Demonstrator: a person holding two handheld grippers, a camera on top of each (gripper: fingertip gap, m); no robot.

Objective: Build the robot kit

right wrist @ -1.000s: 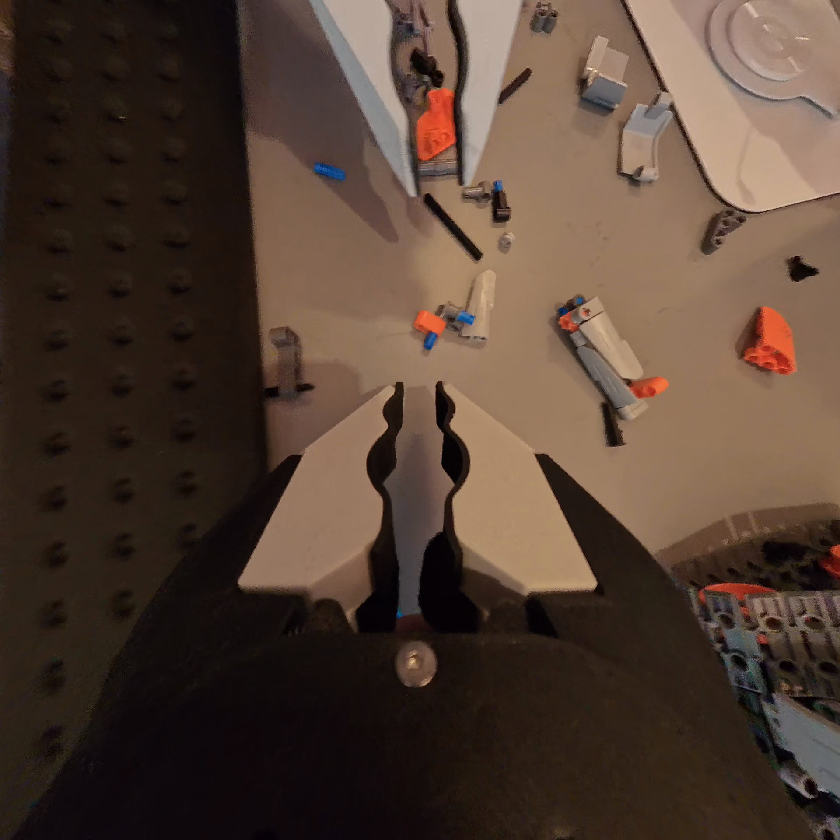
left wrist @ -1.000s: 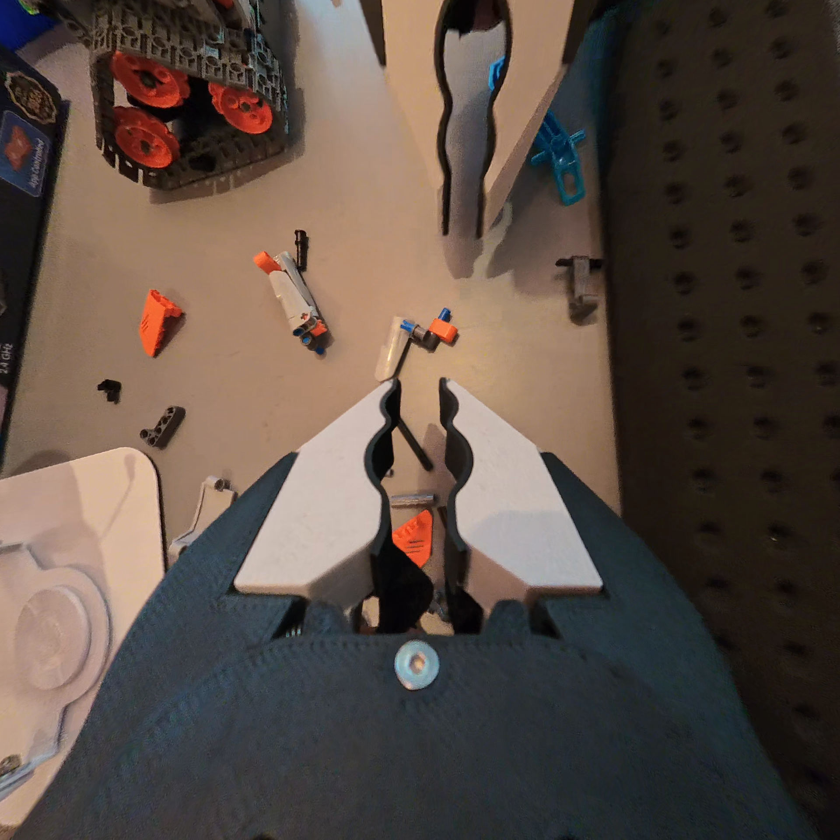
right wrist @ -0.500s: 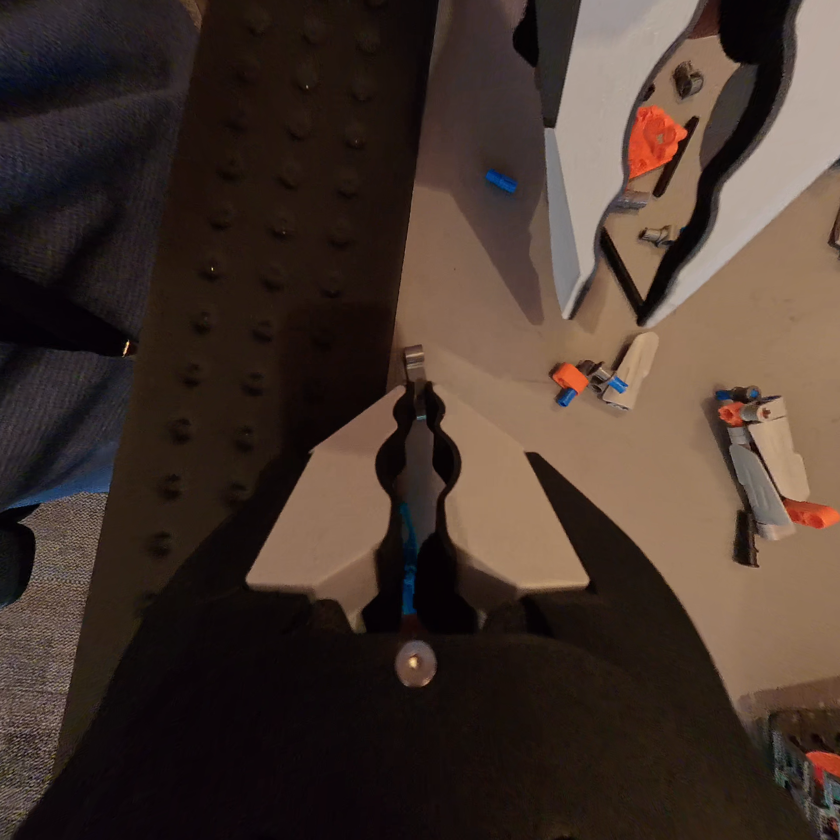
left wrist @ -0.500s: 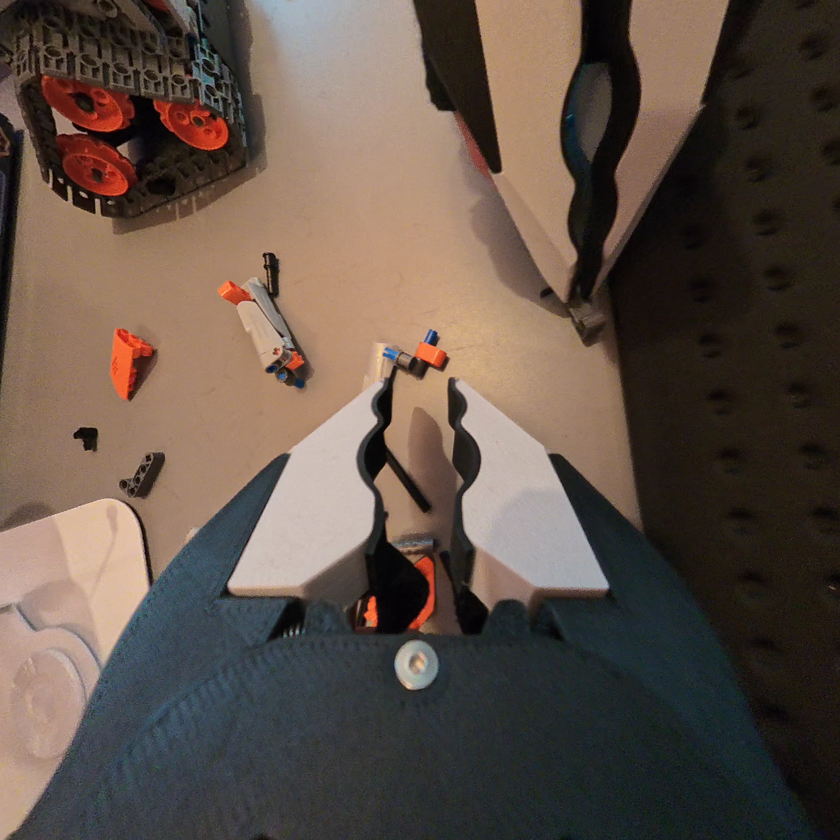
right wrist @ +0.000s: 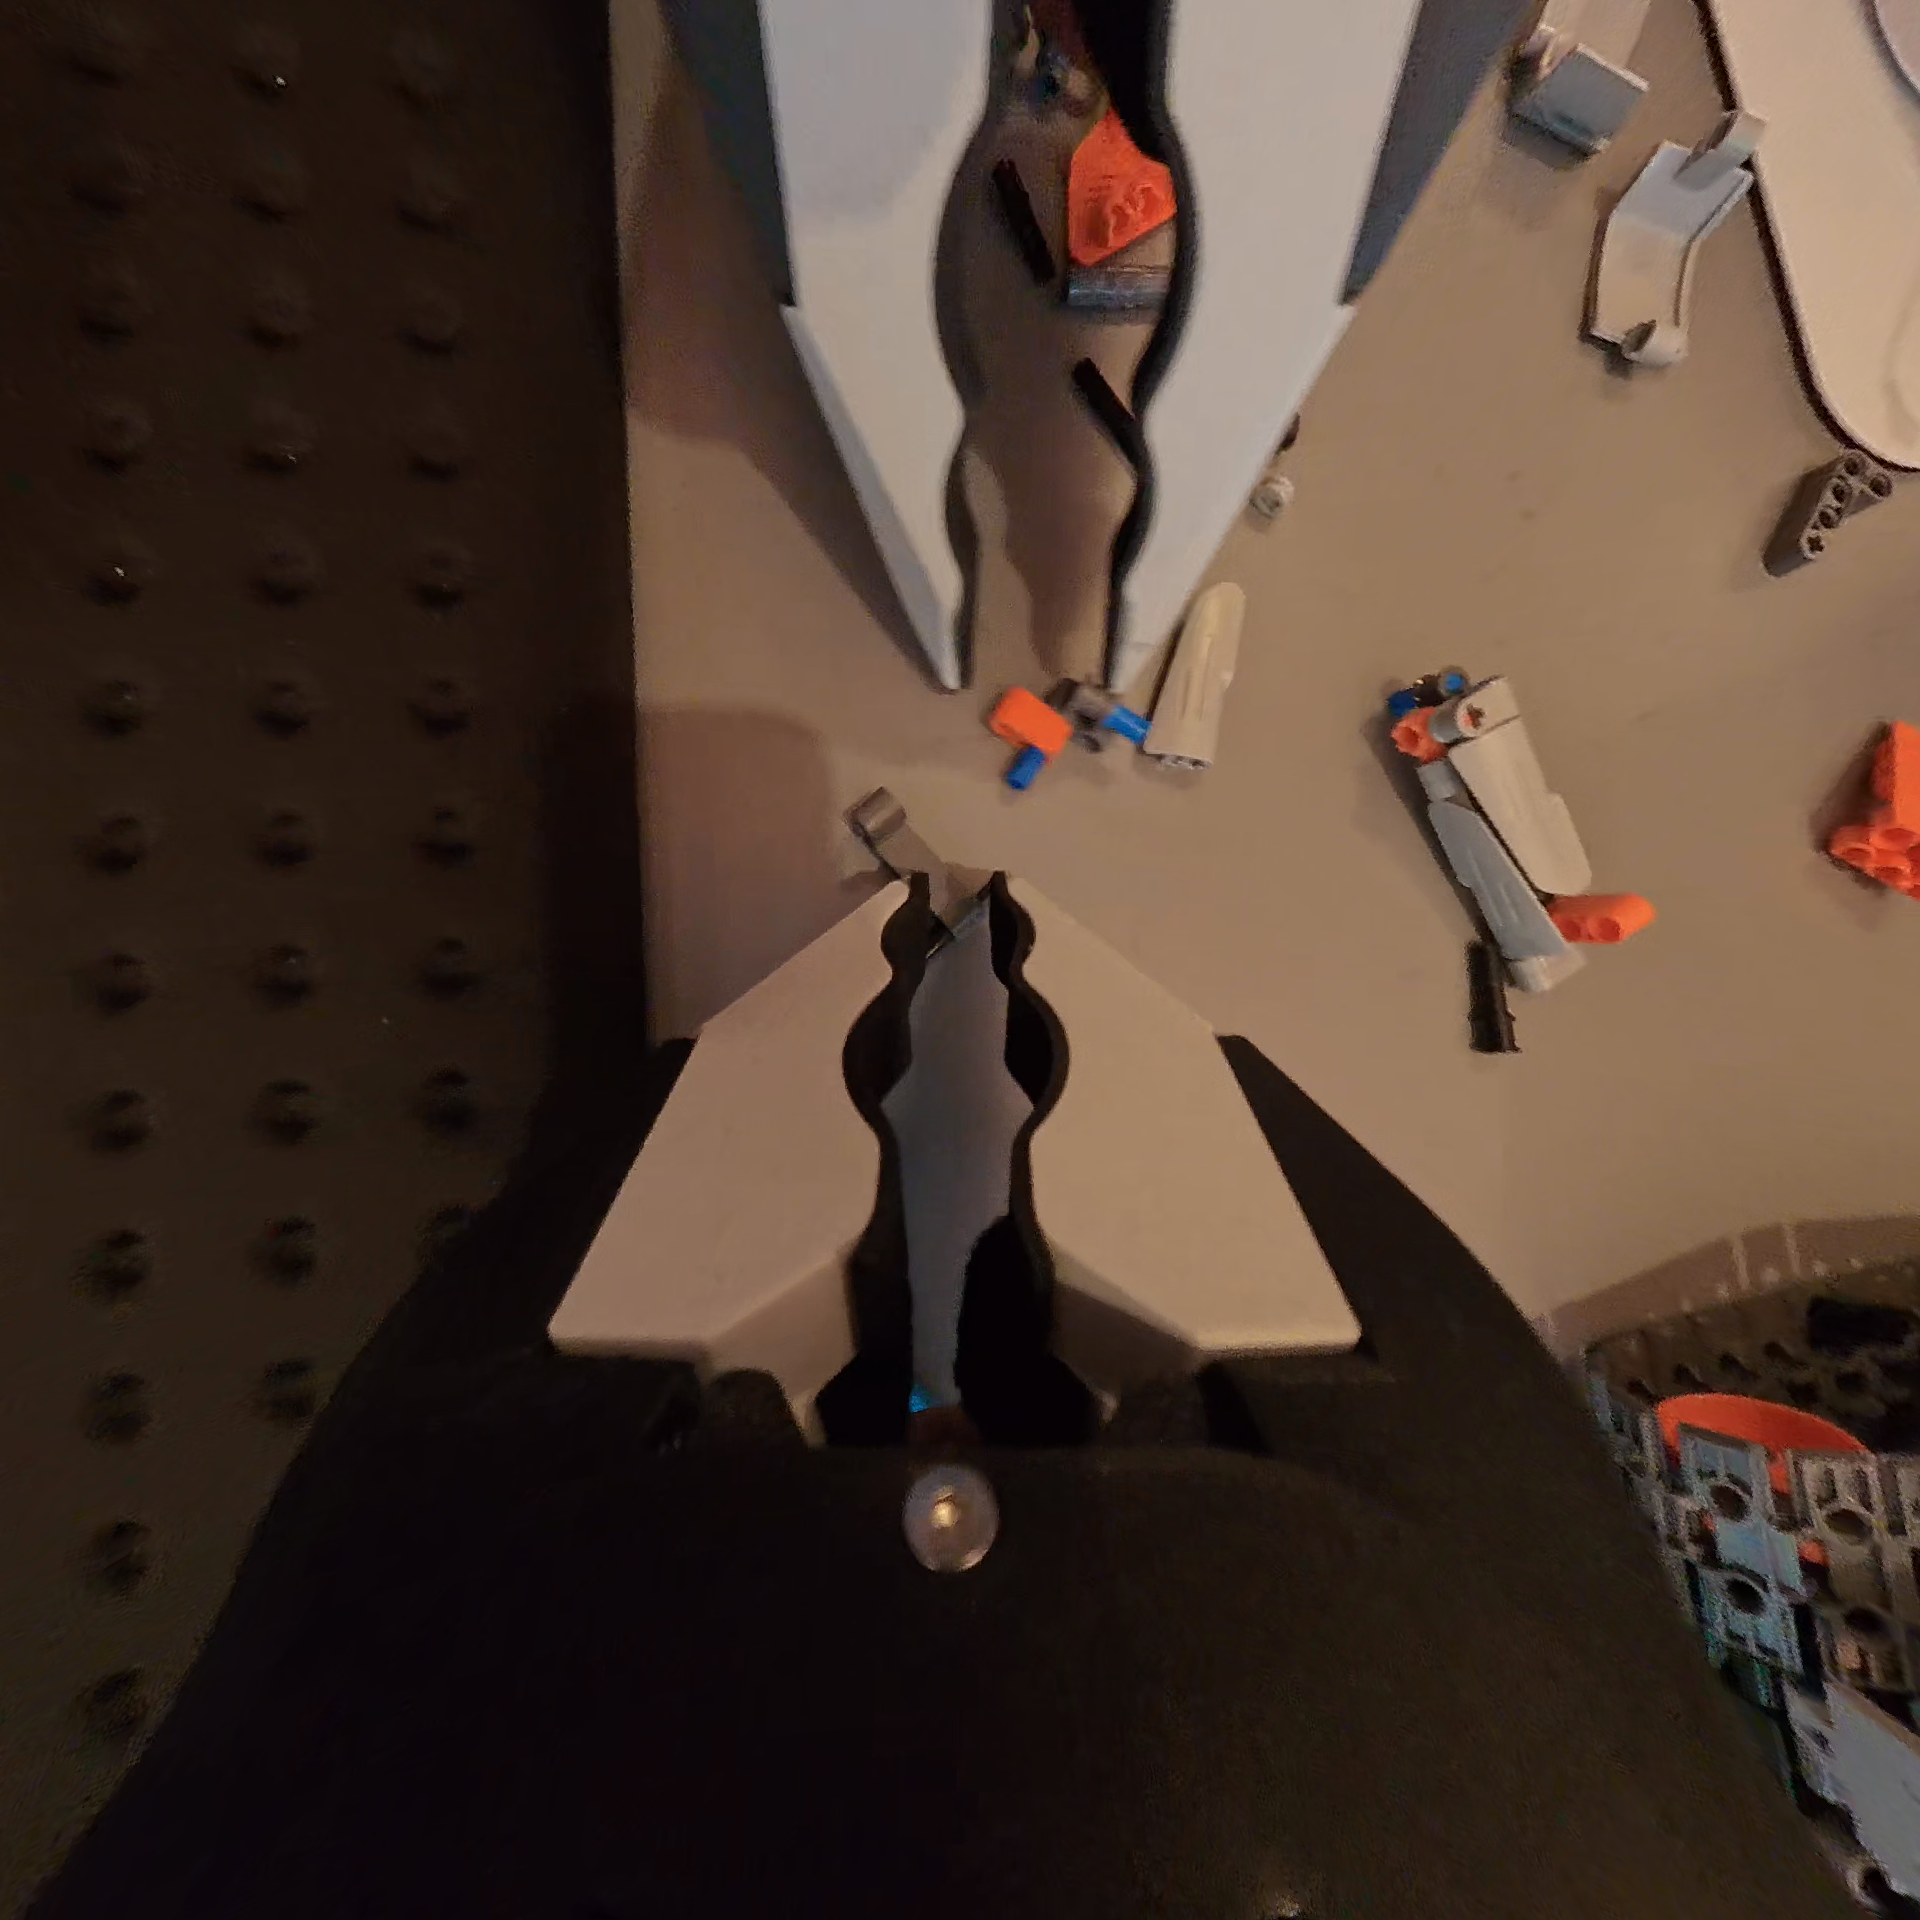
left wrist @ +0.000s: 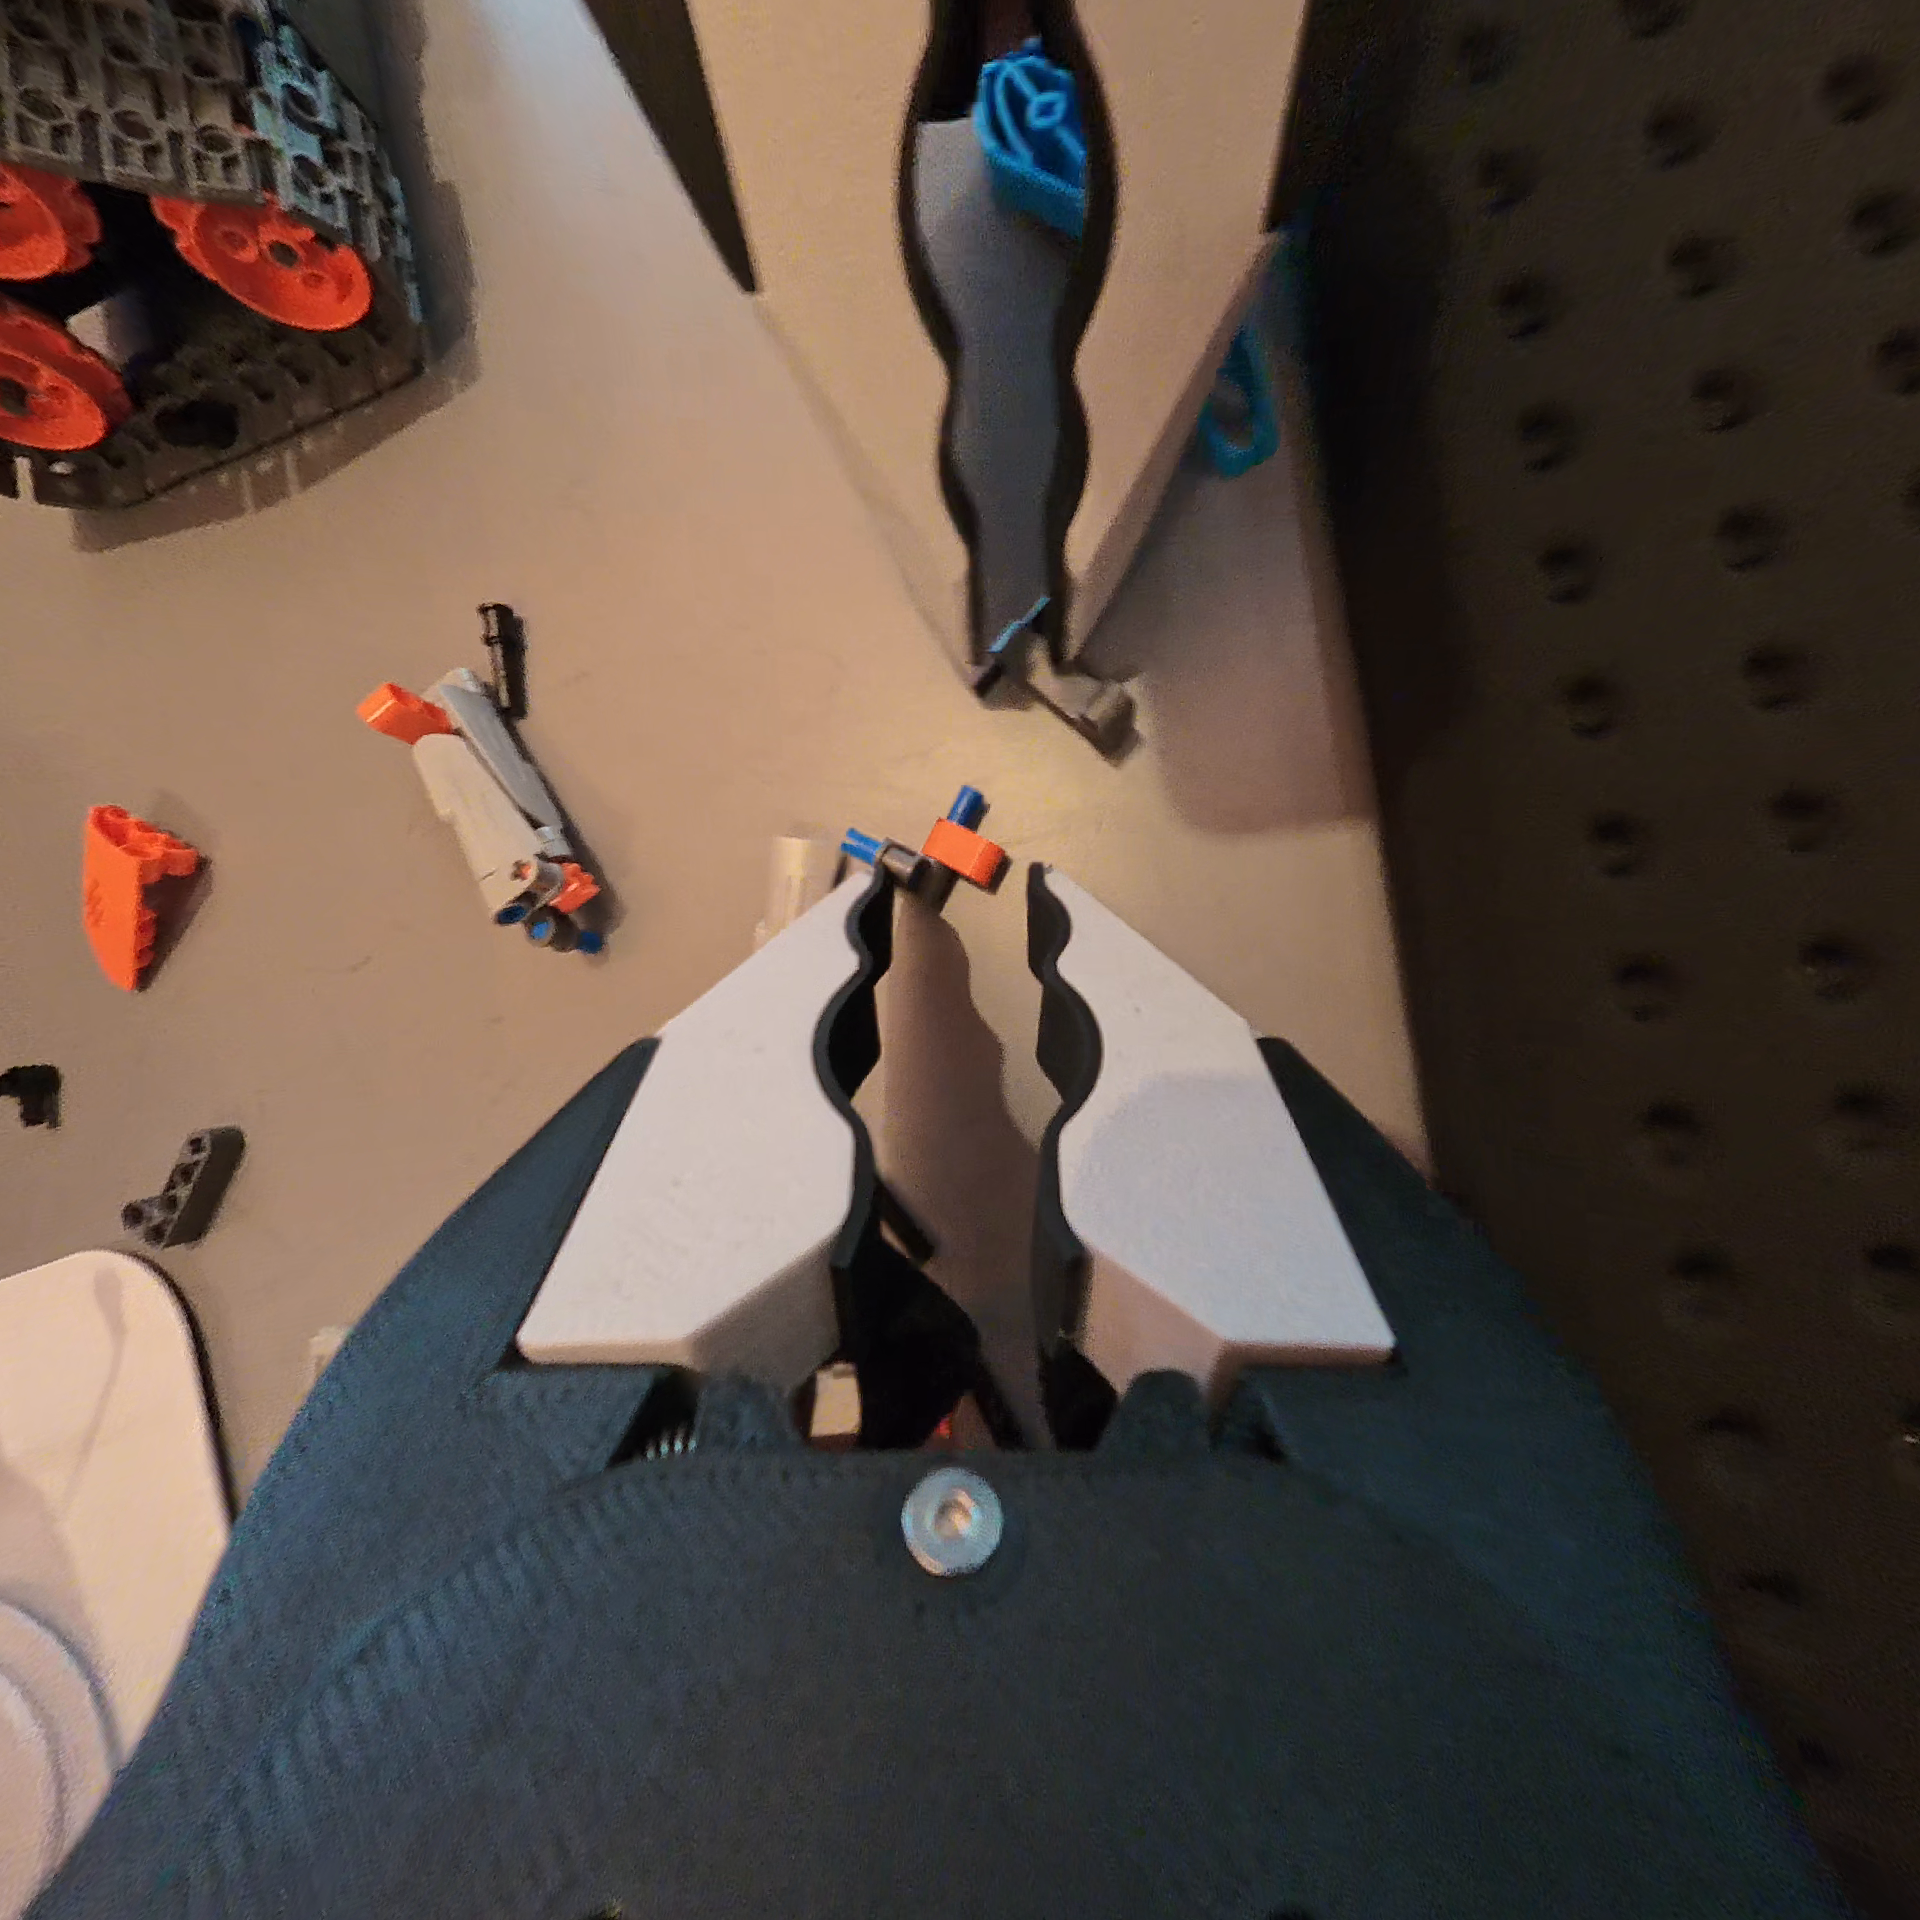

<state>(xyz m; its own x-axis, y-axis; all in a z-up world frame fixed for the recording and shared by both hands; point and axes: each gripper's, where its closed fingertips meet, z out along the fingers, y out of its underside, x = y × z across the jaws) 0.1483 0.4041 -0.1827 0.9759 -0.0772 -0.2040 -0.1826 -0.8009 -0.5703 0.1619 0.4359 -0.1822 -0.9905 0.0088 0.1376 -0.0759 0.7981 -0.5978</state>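
Surface: beige tabletop, dim warm light, strewn with small building-toy parts; dark studded baseplate along its right edge in the left wrist view, along the left edge in the right wrist view.

Left gripper: jaws parted, nothing between the tips. Fingertips just short of a small orange-and-blue connector cluster lying on the table. A pale grey tapered piece lies just beside that cluster.

Right gripper: jaws nearly closed, clenched on a small grey bracket piece that sticks out past the tips, tilted to the left, close to the baseplate edge. Seen from the left wrist view, the bracket hangs at the tips of the far gripper.

Between the two grippers: the connector cluster; tips of both tools near each other.

Left side, left wrist view: grey-and-white assembly with orange end; orange wedge brick; dark grey angled beam; tracked vehicle with orange wheels at far left.

Near left corner: white rounded tray.

Blue part: half hidden behind the far gripper, kind unclear.
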